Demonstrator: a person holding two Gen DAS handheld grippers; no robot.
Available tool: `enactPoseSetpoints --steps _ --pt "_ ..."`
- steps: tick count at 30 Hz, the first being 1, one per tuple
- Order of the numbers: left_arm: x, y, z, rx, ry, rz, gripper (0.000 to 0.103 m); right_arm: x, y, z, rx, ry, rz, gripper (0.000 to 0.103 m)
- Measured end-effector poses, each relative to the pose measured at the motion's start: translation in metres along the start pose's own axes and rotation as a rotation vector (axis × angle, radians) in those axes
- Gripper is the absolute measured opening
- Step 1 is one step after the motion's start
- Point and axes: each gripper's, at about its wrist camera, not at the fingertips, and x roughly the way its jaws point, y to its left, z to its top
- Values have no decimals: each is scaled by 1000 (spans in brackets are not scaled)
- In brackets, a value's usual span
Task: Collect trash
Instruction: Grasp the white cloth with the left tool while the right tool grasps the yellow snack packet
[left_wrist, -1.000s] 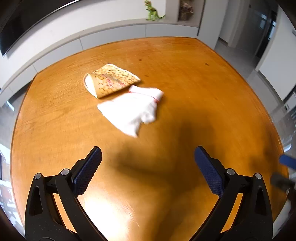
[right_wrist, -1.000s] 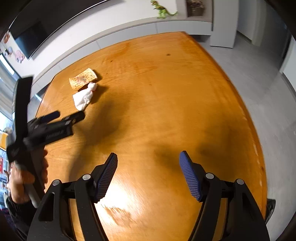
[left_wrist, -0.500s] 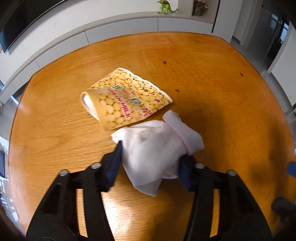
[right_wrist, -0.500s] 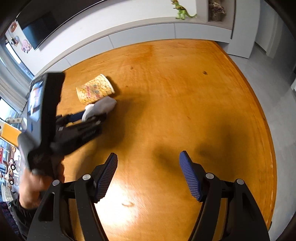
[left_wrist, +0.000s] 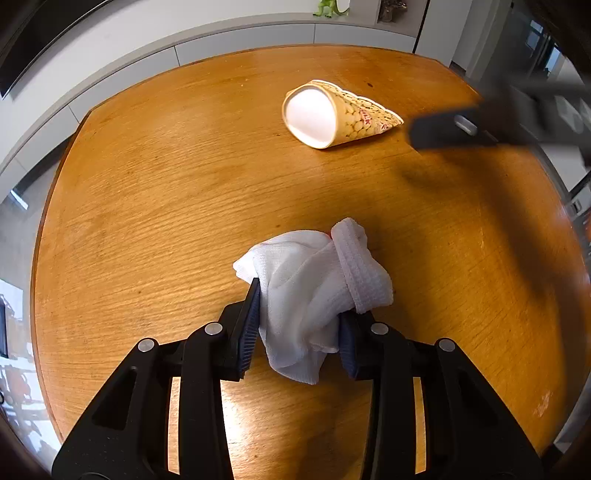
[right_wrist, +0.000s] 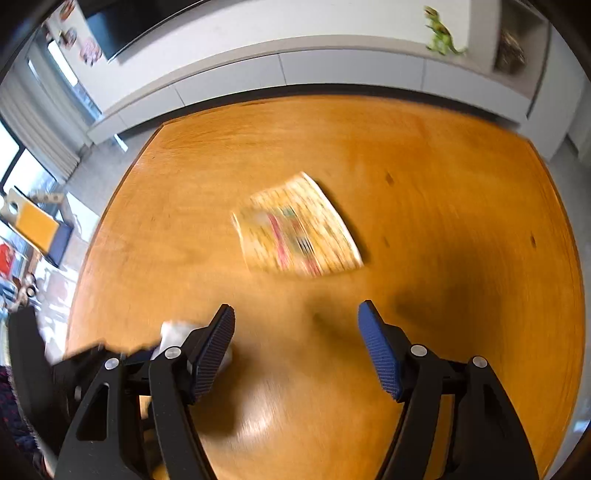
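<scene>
— Between the left tongs (left_wrist: 299, 325), why is that crumpled white woven cloth (left_wrist: 314, 291) bunched up?
— Both pads squeeze its middle, so the ends droop over the orange wooden tabletop (left_wrist: 155, 192).
— And the right tongs (right_wrist: 295, 350)?
— Spread wide, holding nothing, probably lined up for the yellow printed snack pouch (right_wrist: 299, 229) lying farther off, its mouth gaping.

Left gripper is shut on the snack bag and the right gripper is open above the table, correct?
Not quite. The left wrist view shows the left gripper shut on the white cloth, not the snack bag, which lies untouched farther back on the table. The right gripper is open above the table, as you said.
</scene>
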Motion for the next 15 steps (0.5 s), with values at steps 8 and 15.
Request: enactPoseSetpoints --steps 8,15 --pt "-6 7 -11 0 -30 -3 37 43 30 47 -88 41 -83 69" --pt "-9 1 -25 -3 -48 2 37 38 28 28 -118 19 -85 42"
